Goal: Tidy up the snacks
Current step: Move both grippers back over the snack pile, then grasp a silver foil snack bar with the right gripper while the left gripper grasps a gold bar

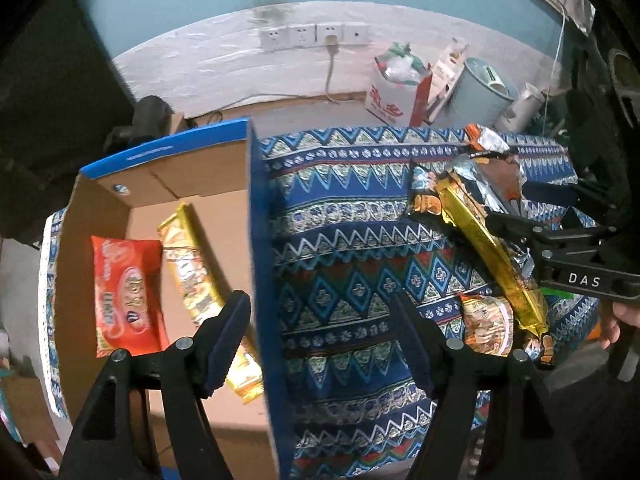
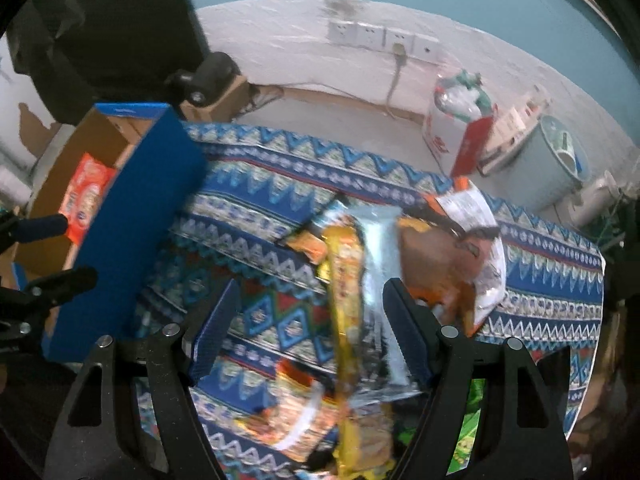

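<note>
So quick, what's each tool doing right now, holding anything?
Left tool: open, holding nothing, straddling the blue wall of the cardboard box.
Right tool: open, over the snack pile; the gold packet lies between its fingers, ungripped.

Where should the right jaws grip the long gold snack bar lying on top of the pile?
Grip the gold snack bar about mid-length, across its narrow width, coming down from above. It is long and thin and lies slanted on top of the other snack packets, so its long sides are free while its ends overlap the pile. The right gripper is open over it, probably close to that line.
</note>
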